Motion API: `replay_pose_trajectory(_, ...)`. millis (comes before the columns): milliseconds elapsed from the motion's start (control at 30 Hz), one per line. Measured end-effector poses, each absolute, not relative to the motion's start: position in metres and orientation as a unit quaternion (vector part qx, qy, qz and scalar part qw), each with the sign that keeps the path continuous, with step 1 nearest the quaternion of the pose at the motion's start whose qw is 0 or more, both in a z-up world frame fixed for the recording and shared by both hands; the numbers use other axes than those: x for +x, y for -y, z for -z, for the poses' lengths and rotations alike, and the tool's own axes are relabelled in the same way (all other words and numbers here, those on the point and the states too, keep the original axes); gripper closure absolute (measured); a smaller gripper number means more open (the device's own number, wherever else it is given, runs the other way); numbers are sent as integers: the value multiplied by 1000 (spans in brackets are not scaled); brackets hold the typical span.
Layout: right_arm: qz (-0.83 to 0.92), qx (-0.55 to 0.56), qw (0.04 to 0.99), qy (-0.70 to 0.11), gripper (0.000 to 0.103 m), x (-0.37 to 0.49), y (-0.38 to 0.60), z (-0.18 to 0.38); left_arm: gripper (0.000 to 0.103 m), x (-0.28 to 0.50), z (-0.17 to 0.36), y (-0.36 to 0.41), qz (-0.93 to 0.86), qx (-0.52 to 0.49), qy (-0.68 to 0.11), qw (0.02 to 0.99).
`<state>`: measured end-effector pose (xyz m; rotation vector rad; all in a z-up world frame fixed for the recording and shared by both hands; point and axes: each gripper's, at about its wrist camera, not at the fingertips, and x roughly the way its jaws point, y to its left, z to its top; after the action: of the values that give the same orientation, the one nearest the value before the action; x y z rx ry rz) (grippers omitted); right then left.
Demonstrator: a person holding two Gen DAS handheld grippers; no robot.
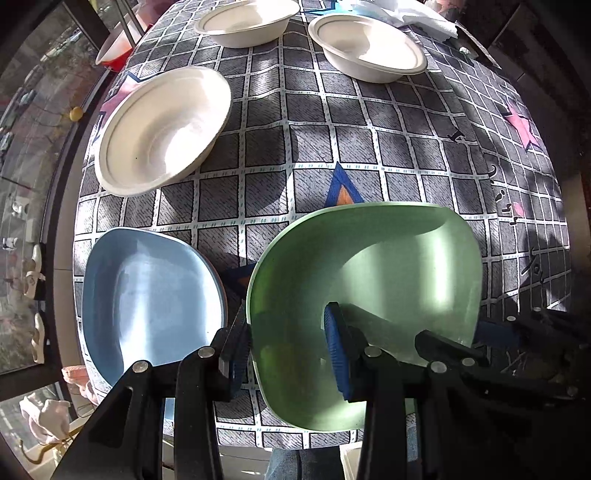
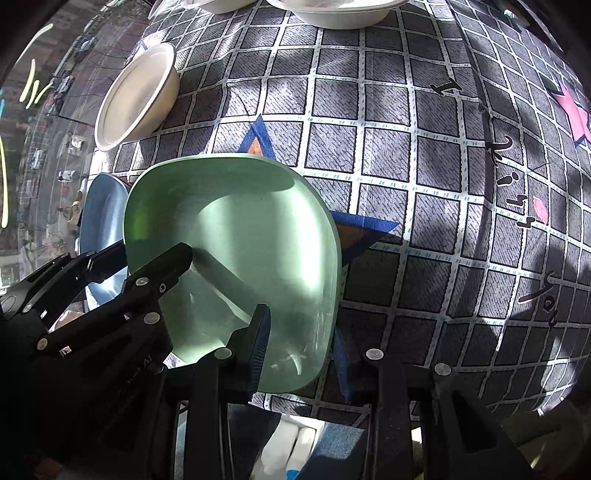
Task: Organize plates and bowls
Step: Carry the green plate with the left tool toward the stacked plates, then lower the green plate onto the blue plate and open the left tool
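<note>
The grey checked tablecloth (image 2: 424, 155) carries dark, handwriting-like marks along its right side, but they are too distorted to read. Faint lettering on the left gripper's (image 1: 288, 354) black body is likewise illegible.

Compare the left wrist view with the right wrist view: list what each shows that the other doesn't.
Left wrist only: the far white bowl whole, and white cloth behind.

Right wrist only: the left gripper's side profile on the plate's left rim.

Both: the green plate clamped by the left gripper and right gripper, the blue plate, and the checked tablecloth.
</note>
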<state>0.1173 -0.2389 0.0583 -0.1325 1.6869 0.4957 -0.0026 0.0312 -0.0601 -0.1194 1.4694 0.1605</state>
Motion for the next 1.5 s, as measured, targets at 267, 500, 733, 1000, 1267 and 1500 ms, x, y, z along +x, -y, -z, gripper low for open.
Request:
replay_pose_trajectory(267,-242,-52,633,-733,68,105,214,-101,62,-16,36,-59,-100,-52,-663,740)
replay_pose_trajectory(500,-267,-46,621,-735,68,78,151,-111,62,-29,23,-88,-127,-50,-667,732)
replay_pose_trajectory(733,-277,-24,606,-745,68,64,106,-93,62,-44,18,-124,-137,-30,-667,732)
replay_pose_trajectory(1000,-251,16,604,-756,68,65,75,-56,62,-41,27,-151,-126,-14,-666,735)
replay_pose_trajectory(1267,-223,29,612,-759,68,72,68,-22,61,-36,37,-159,-117,1,-667,736)
replay_pose_trajectory(1500,-216,24,628,-747,51,82,98,-14,30,-38,35,-171,-144,-9,-657,740)
